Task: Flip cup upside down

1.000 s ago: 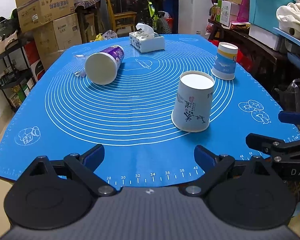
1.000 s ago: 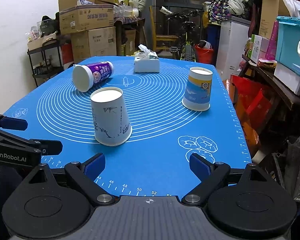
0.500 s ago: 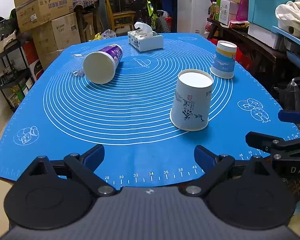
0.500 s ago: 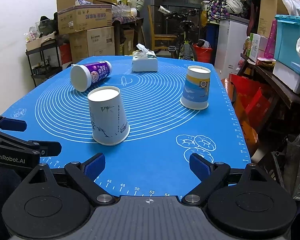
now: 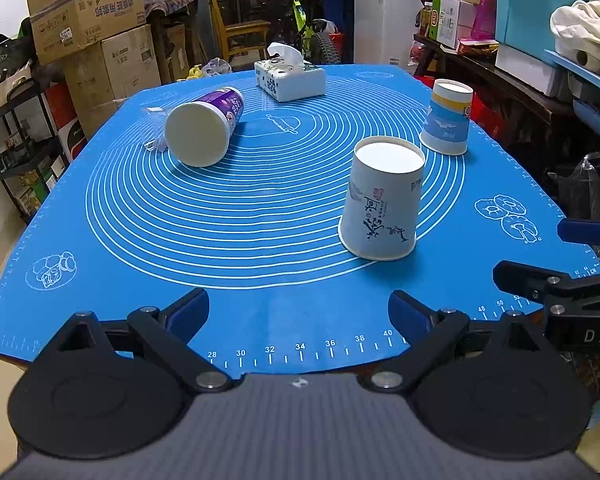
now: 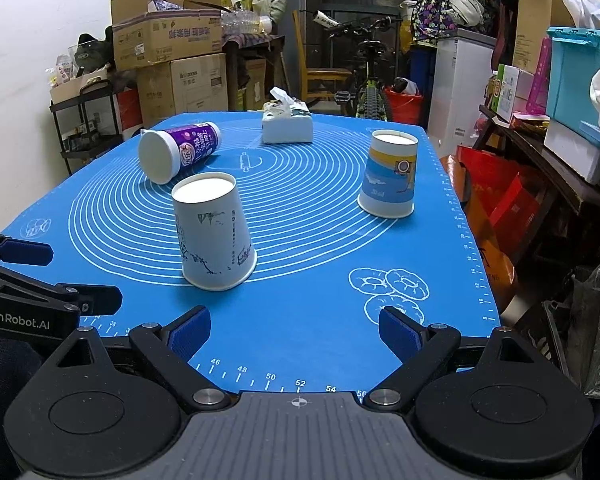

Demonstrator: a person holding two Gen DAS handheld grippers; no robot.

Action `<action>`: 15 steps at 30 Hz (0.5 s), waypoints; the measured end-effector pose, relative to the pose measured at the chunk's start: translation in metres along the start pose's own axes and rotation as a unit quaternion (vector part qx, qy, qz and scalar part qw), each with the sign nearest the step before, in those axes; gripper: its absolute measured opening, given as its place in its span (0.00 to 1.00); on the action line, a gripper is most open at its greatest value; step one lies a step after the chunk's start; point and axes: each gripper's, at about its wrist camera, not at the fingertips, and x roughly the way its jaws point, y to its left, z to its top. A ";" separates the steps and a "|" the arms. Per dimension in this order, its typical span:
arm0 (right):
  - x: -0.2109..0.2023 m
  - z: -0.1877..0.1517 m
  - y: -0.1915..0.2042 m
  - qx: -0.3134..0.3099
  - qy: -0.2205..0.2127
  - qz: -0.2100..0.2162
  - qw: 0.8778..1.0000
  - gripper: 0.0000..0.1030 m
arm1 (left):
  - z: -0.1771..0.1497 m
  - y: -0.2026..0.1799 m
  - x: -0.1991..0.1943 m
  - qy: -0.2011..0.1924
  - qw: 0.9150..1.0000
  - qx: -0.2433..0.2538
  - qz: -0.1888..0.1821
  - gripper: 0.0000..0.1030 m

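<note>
I have both claws hanging back at the near edge of the surface, over the ruler markings of the blue silicone mat (image 5: 260, 248). My left claw (image 5: 299, 312) is spread wide with nothing between its blue pads, and my right claw (image 6: 296, 330) is spread just as wide and equally empty. Neither touches any cup.

The nearest cup is the white paper cup with ink-painting print (image 5: 382, 200), standing mouth-down on the mat with its flat base up. From the left wrist view it sits ahead and to the right of the claw; from the right wrist view the same cup (image 6: 214, 232) is ahead and to the left, so it lies roughly between my two claws, a little forward of them.

Farther back on the right side of the mat stands the blue and yellow paper cup (image 6: 390, 174), also mouth-down, well apart from the white one.

On the far left lies the purple cup (image 5: 204, 130) on its side, its white round end facing me, the body pointing away toward the back. Just beside it on its left I see a small clear plastic scrap (image 5: 156, 128).

At the far end of the mat sits a tissue box (image 5: 290, 78) with a tissue sticking up from it.
</note>
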 end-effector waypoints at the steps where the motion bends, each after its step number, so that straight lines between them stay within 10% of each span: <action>1: 0.000 0.000 0.000 0.000 0.000 0.000 1.000 0.89 | 0.000 0.000 0.000 0.000 1.000 0.000 0.000 0.93; 15: 0.001 -0.002 0.001 -0.001 0.001 0.001 1.000 0.89 | 0.000 0.001 0.002 0.003 1.000 -0.001 -0.001 0.93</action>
